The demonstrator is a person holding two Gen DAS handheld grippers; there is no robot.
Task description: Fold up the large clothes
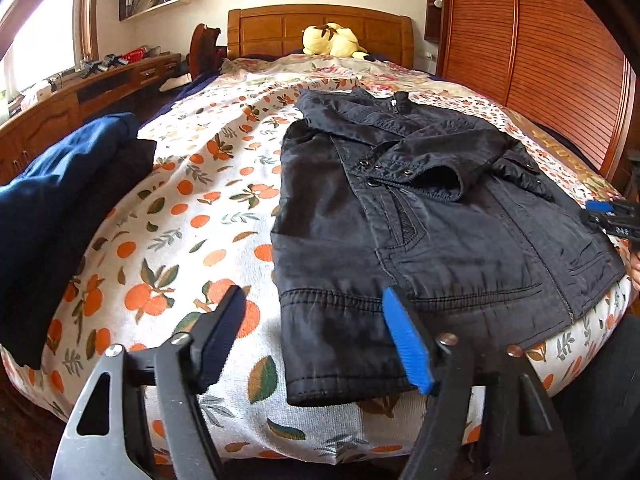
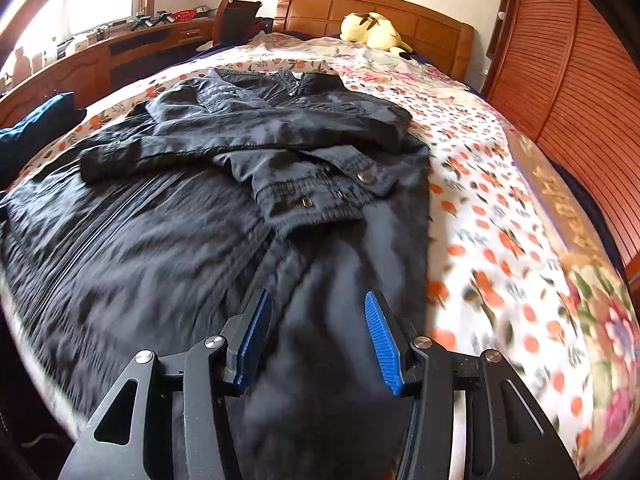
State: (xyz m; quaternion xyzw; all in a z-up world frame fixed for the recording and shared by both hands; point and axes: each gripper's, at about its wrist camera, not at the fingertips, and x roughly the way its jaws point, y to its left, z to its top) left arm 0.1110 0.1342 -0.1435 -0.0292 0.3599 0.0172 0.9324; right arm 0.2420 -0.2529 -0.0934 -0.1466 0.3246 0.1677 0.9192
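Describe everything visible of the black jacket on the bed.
The black jacket lies flat, front up, on the orange-print bedsheet, collar toward the headboard. It looks like washed, slightly shiny woven fabric with a central zipper, metal snaps, slanted pockets and a stitched hem band. Both sleeves are folded across the chest, cuffs overlapping the front. The left gripper is open at the hem's near corner; the right gripper hovers open over the lower right side. Neither visibly grips it.

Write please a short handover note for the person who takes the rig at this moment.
Left gripper: open, holds nothing, at the jacket's near left hem corner.
Right gripper: open, holds nothing, low over the jacket's near right part.
Black jacket lies flat on the orange-print bed cover; both sleeves already folded across the chest.
Left to do: fold the body. A blue garment pile lies at the left.
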